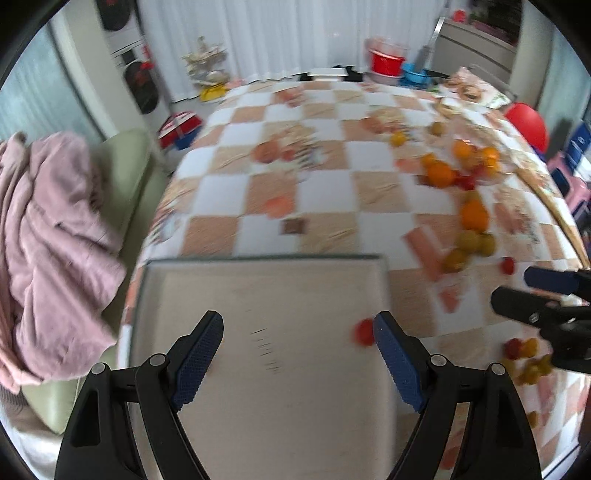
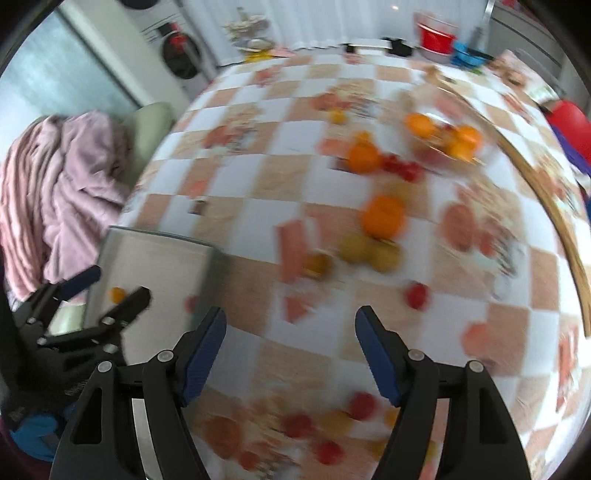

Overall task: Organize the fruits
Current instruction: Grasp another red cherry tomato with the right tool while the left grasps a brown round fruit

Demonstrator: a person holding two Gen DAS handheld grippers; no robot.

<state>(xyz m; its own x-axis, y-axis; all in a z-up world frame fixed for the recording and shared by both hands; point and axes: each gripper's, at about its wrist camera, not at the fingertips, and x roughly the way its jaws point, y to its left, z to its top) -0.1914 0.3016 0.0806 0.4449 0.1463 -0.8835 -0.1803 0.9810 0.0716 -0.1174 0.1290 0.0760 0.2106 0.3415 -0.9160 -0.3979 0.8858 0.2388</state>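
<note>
Spread left fingers (image 1: 297,354) frame a blurred tray (image 1: 258,295); right fingers (image 2: 290,350), also spread, face smeared fruit (image 2: 382,218).

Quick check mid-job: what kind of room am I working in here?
Most likely a lived-in home room: a checkered tablecloth strewn with fruit, a pink blanket over a green chair, white curtains behind.

From my feed the tray (image 1: 258,369) near the left reads as brushed metal with a dull, matt sheen, lying on a smooth, faintly creased checked cloth (image 1: 325,162) over the tabletop. Both the left gripper (image 1: 298,332) and right gripper (image 2: 291,328) look like matt black plastic with rough, dimpled blue pads (image 1: 399,363), and the pink blanket (image 1: 51,236) far left looks soft and fleecy.
</note>
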